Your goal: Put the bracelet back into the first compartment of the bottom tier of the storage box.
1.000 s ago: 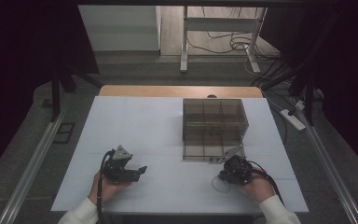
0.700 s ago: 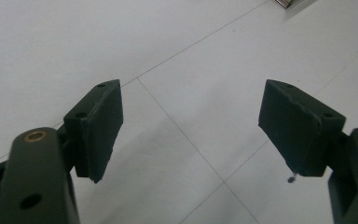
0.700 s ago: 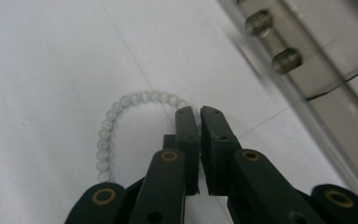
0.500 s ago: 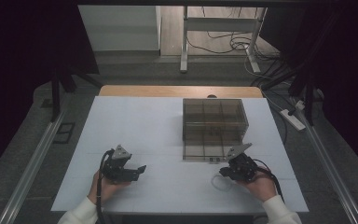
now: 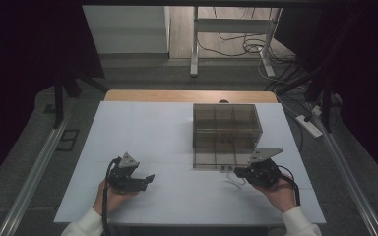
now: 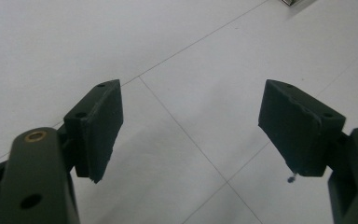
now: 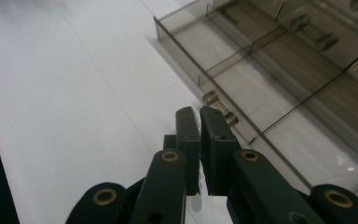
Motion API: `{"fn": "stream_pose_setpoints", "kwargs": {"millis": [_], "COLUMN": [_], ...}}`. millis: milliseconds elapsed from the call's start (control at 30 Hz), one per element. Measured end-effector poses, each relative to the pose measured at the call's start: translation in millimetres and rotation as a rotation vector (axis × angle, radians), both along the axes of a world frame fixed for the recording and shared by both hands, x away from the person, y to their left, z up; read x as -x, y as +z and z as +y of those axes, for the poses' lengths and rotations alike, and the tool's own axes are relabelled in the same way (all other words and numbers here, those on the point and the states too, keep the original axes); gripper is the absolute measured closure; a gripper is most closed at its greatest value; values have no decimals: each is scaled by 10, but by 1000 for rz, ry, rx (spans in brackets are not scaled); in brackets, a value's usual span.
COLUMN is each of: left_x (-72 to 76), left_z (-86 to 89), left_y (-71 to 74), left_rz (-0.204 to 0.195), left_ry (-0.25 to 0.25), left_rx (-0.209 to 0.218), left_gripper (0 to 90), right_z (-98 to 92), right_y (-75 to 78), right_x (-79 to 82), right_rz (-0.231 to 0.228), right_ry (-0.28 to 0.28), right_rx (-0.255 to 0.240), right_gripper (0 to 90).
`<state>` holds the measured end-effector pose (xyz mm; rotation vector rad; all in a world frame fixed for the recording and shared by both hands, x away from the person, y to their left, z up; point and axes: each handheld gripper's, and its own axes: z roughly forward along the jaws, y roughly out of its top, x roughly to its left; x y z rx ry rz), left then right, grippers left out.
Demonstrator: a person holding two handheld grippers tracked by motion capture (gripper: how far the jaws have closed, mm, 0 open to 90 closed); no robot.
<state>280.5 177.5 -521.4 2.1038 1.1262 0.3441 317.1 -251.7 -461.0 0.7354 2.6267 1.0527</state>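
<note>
High view first: the right gripper (image 5: pixel 239 172) sits just in front of the smoky clear compartment box (image 5: pixel 226 129), near its right front corner. Its jaws are clenched almost together on what looks like a thin pale strip (image 5: pixel 233 181). The strip is too small and faint for me to say what it is. It curls out from the jaw tips onto the white table (image 5: pixel 142 128), just beside the box front.

The left gripper (image 5: pixel 146 178) rests well apart on the left, with its jaws spread and nothing between them.

The grip looks like the risk to me. The strip is slim and limp, so a slight twist could let it slip free, or its loose end could snag the box's front wall or the little knobs (image 7: pixel 220 108) there.

Its long axis seems to run leftward from the jaws and a little toward the person, bent rather than straight.
</note>
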Motion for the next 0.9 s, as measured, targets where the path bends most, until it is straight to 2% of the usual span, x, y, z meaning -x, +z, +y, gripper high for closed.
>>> {"fn": "stream_pose_setpoints", "kwargs": {"millis": [167, 900], "left_x": [1, 5], "left_z": [0, -8], "left_y": [-1, -6], "left_rz": [-2, -1], "left_ry": [2, 2], "left_rx": [1, -1], "left_gripper": [229, 229], "right_z": [14, 63], "right_y": [49, 148], "right_x": [25, 34], "right_rz": [-42, -89], "right_ry": [-16, -16], "right_rx": [-19, -78], "right_gripper": [854, 855]}}
